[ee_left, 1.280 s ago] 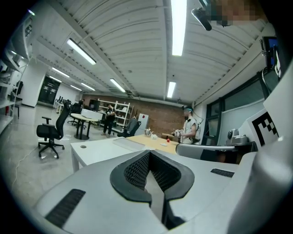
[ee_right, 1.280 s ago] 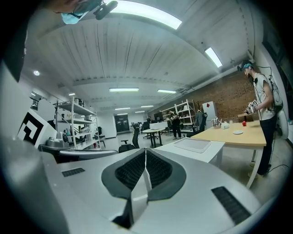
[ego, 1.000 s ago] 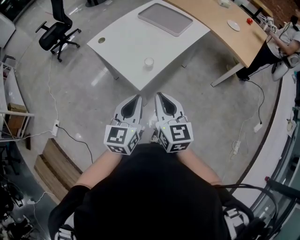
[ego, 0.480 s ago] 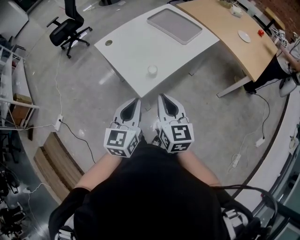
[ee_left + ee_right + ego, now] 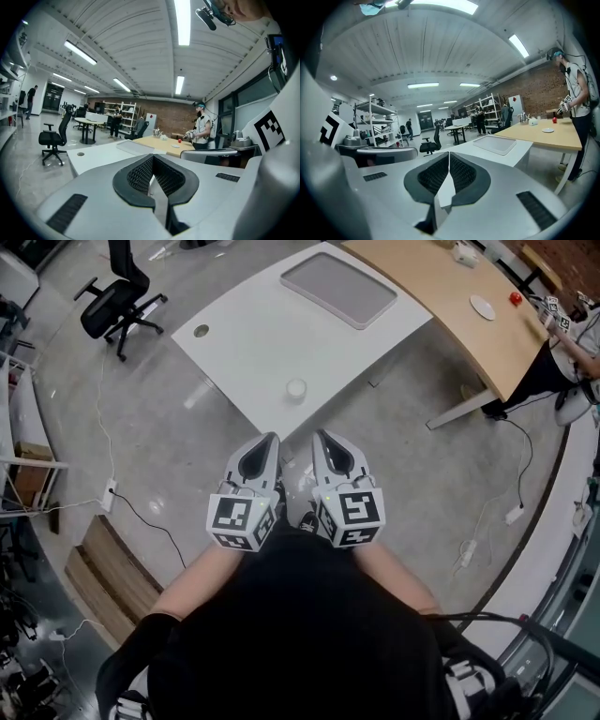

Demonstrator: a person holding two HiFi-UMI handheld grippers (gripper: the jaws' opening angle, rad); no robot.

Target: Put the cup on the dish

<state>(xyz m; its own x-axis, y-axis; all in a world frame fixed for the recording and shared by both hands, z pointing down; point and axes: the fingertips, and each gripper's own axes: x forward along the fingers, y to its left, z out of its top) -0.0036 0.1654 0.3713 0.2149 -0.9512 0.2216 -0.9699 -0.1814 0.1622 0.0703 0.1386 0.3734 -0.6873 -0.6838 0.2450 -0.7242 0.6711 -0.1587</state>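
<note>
**Mia:** On the white table (image 5: 244, 334), near its front corner, stands the cup (image 5: 296, 388). It is small and white, and it stands upright. Nothing touches it.

**Ben:** Where is the dish?

**Mia:** I think it is the little white dish (image 5: 483, 307) on the wooden table (image 5: 441, 282), near a red thing (image 5: 515, 298). The cup and the dish are well apart.

**Ben:** What about the grippers?

**Mia:** The left gripper (image 5: 270, 440) and the right gripper (image 5: 322, 436) sit side by side in front of the person. They are over the floor, short of the white table, and both point toward the cup. The jaws of each one are pressed together, with nothing between them.

**Ben:** So is any of the job done?

**Mia:** No, I'd say none. The cup is not picked up yet. One gripper has to open, reach the cup and pinch it. Then it has to carry the cup to the wooden table and set it on the dish.

**Ben:** Is the grey tray (image 5: 339, 277) in the way?

**Mia:** No, it lies at the far side of the white table.
</note>
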